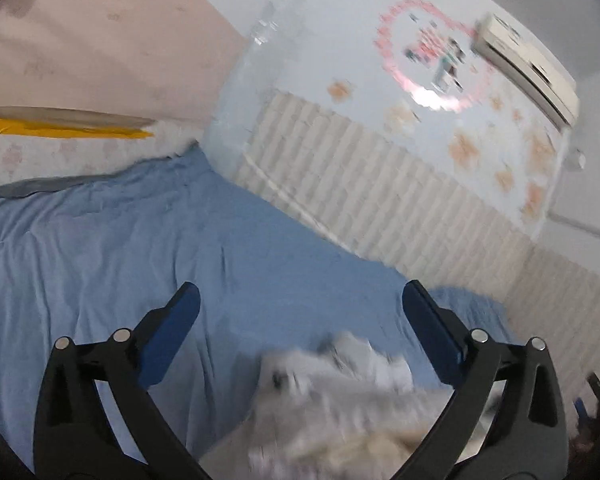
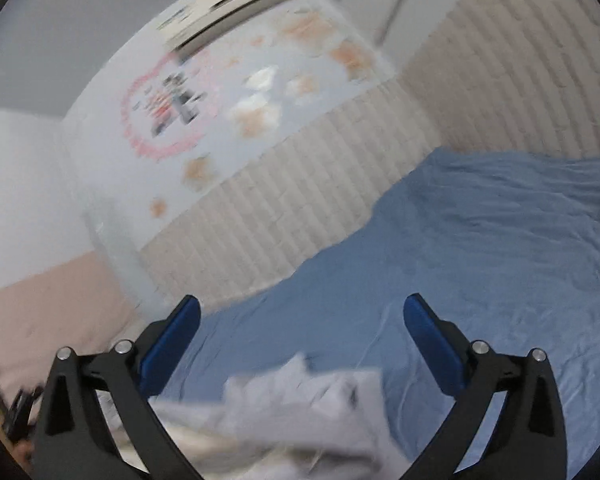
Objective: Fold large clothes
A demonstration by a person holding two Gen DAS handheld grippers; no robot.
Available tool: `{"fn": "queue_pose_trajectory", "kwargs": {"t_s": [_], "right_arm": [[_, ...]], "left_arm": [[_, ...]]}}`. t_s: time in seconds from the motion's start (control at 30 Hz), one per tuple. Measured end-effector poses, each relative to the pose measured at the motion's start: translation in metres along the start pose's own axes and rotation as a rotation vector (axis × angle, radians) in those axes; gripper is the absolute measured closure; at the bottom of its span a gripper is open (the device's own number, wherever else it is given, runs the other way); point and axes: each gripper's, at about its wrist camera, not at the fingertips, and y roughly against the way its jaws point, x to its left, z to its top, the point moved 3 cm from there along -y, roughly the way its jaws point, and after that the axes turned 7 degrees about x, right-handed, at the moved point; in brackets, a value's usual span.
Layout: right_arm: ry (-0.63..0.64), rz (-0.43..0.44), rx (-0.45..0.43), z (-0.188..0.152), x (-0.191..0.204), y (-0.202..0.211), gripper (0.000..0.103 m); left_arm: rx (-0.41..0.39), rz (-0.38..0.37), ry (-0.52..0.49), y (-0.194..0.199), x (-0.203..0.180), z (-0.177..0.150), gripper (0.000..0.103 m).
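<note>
Well, both grippers, left gripper (image 1: 300,308) & right gripper (image 2: 300,320), gape wide w/ nothing held; pale garment (image 1: 340,408) lies bunched near them on blue bedsheet (image 1: 100,264). Folding looks barely begun.

text: none legible | wall decoration (image 1: 428,52): small marks, too blurred to read

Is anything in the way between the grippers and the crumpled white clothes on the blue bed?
Nothing visible. The crumpled white garment lies just below both open grippers, left and right, on the blue bedsheet.
</note>
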Motion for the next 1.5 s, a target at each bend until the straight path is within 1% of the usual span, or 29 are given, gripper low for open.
{"fn": "queue_pose_trajectory", "kwargs": {"t_s": [0.03,0.07,0.1,0.13,0.2,0.23,0.27,0.3,0.37,0.4,0.43,0.47,0.5,0.53,0.6,0.7,0.8,0.87,0.97,1.03,1.1,1.13,1.2,1.27,1.3,1.37,1.4,1.43,1.5], "right_arm": [[0.055,-0.019,0.112,-0.019,0.007,-0.001,0.001],[0.097,-0.047,0.199,-0.035,0.012,-0.004,0.001],[0.163,-0.074,0.307,-0.057,0.018,-0.009,0.001],[0.217,-0.089,0.382,-0.073,0.022,-0.013,0.001],[0.375,-0.149,0.571,-0.117,0.033,-0.024,0.001],[0.41,-0.171,0.641,-0.132,0.035,-0.031,0.001],[0.418,-0.18,0.688,-0.141,0.036,-0.038,0.001],[0.403,-0.186,0.706,-0.147,0.036,-0.045,0.001],[0.349,-0.179,0.697,-0.148,0.035,-0.056,0.001],[0.314,-0.165,0.681,-0.146,0.035,-0.064,0.001],[0.3,-0.159,0.649,-0.142,0.036,-0.069,0.001],[0.299,-0.165,0.613,-0.136,0.037,-0.072,0.001],[0.298,-0.174,0.579,-0.131,0.038,-0.075,0.001],[0.29,-0.183,0.525,-0.121,0.04,-0.079,0.001],[0.256,-0.164,0.457,-0.107,0.043,-0.088,0.001],[0.264,-0.159,0.412,-0.095,0.048,-0.11,0.001],[0.296,-0.181,0.375,-0.091,0.048,-0.138,0.001],[0.317,-0.201,0.354,-0.095,0.046,-0.16,0.001],[0.378,-0.216,0.36,-0.112,0.04,-0.182,0.001],[0.39,-0.216,0.377,-0.116,0.035,-0.19,0.001],[0.39,-0.199,0.365,-0.109,0.035,-0.204,0.001],[0.366,-0.199,0.355,-0.102,0.034,-0.211,0.001],[0.279,-0.205,0.388,-0.088,0.031,-0.242,0.001],[0.27,-0.212,0.442,-0.09,0.036,-0.266,0.001],[0.278,-0.214,0.462,-0.09,0.037,-0.275,0.001],[0.293,-0.211,0.5,-0.091,0.032,-0.294,0.001],[0.277,-0.201,0.534,-0.088,0.026,-0.308,0.001],[0.243,-0.188,0.553,-0.088,0.023,-0.318,0.001],[0.135,-0.166,0.578,-0.078,0.005,-0.338,0.001]], "left_arm": [[0.048,-0.003,-0.046,0.013,-0.004,-0.02,0.003],[0.079,0.0,-0.086,0.019,-0.007,-0.035,0.003],[0.141,0.005,-0.164,0.023,-0.013,-0.06,0.003],[0.239,0.022,-0.272,0.017,-0.02,-0.094,0.003],[0.404,0.065,-0.41,-0.009,-0.028,-0.147,0.004],[0.47,0.062,-0.452,-0.024,-0.032,-0.164,0.01],[0.53,0.062,-0.487,-0.041,-0.036,-0.182,0.013],[0.556,0.082,-0.504,-0.056,-0.038,-0.191,0.015],[0.534,0.114,-0.499,-0.073,-0.043,-0.186,0.018],[0.492,0.107,-0.473,-0.077,-0.047,-0.175,0.016],[0.456,0.097,-0.453,-0.077,-0.05,-0.166,0.009],[0.401,0.093,-0.428,-0.079,-0.053,-0.151,0.005],[0.373,0.098,-0.417,-0.082,-0.054,-0.143,0.003],[0.359,0.099,-0.408,-0.088,-0.056,-0.135,0.003],[0.356,0.103,-0.407,-0.1,-0.058,-0.129,0.003],[0.323,0.133,-0.424,-0.125,-0.061,-0.119,0.003],[0.25,0.172,-0.394,-0.15,-0.059,-0.108,0.003],[0.231,0.183,-0.345,-0.173,-0.055,-0.104,0.003],[0.23,0.151,-0.243,-0.206,-0.051,-0.115,0.003],[0.24,0.138,-0.21,-0.225,-0.054,-0.127,0.003],[0.237,0.138,-0.239,-0.244,-0.07,-0.135,0.003],[0.232,0.142,-0.26,-0.247,-0.076,-0.137,0.003],[0.242,0.155,-0.277,-0.26,-0.085,-0.123,0.003],[0.245,0.109,-0.254,-0.269,-0.092,-0.102,0.003],[0.255,0.089,-0.28,-0.277,-0.098,-0.094,0.003],[0.326,0.039,-0.38,-0.301,-0.114,-0.091,0.003],[0.352,0.033,-0.415,-0.316,-0.119,-0.094,0.003],[0.383,0.057,-0.437,-0.342,-0.119,-0.099,0.003],[0.444,0.094,-0.394,-0.38,-0.107,-0.097,0.003]]}}
